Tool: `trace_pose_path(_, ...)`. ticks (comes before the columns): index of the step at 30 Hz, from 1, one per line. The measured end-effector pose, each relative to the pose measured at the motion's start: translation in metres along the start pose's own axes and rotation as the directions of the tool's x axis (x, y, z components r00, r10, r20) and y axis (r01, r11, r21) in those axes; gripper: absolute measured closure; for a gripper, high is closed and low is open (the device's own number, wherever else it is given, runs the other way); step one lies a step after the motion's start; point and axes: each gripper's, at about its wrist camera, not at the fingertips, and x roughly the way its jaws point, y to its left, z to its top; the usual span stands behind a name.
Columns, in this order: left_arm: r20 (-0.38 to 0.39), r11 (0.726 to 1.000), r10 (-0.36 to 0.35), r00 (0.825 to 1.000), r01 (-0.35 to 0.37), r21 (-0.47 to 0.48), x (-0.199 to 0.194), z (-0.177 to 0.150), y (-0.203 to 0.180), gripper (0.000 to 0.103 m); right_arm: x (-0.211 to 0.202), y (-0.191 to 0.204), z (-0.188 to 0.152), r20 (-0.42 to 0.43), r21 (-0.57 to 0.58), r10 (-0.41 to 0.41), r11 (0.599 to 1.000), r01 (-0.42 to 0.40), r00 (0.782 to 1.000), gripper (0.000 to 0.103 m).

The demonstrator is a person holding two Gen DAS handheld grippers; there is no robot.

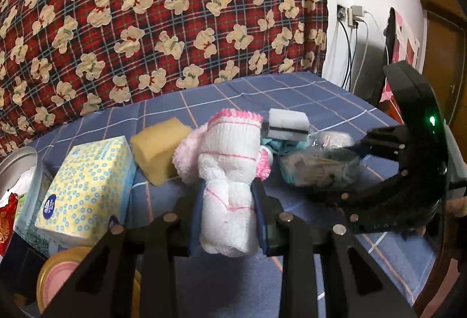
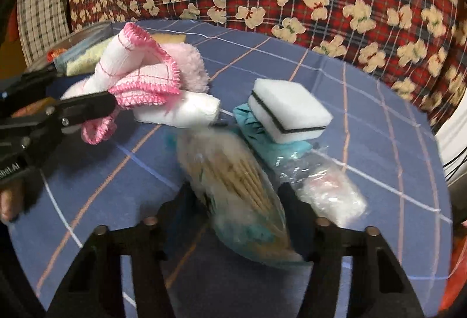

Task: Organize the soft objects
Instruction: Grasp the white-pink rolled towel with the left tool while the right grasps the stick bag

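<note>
My left gripper [image 1: 226,195] is shut on a rolled white cloth with pink trim [image 1: 229,172], held just above the blue checked sheet [image 1: 306,96]; the cloth also shows in the right wrist view [image 2: 137,75]. My right gripper [image 2: 236,192] is shut on a clear packet of folded tissues [image 2: 242,195], seen in the left wrist view [image 1: 318,166] too. A fluffy pink cloth [image 2: 189,61] lies behind the white cloth. A white sponge with a black stripe [image 2: 289,111] rests on a teal cloth [image 2: 271,146]. A yellow sponge [image 1: 160,148] sits left.
A yellow patterned tissue box [image 1: 84,189] lies left, beside a metal tin [image 1: 20,169] and a yellow-rimmed lid [image 1: 61,268]. A clear plastic bag [image 2: 329,189] lies right of the packet. A red bear-print quilt [image 1: 146,11] rises behind. Wall sockets with cables [image 1: 350,17] are right.
</note>
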Motion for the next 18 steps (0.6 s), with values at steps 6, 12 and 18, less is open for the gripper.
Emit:
trace_pose_path(6,-0.003,1.000,-0.008,1.000,0.007,-0.011,0.001,0.000,0.001,0.074,0.006,0.003,0.005,0.005,0.024,0.008,1.000,-0.008,1.000,0.047)
trace_pose_path(12,-0.002,1.000,-0.009,1.000,0.009,-0.016,0.001,0.000,0.003,0.074,0.012,0.012,0.010,0.005,-0.011,-0.049,0.999,0.049,0.999,0.040)
trace_pose_path(18,0.009,1.000,-0.004,1.000,0.004,-0.023,-0.001,-0.001,0.004,0.074,0.006,0.015,0.011,0.041,0.027,-0.047,0.999,0.046,0.998,0.063)
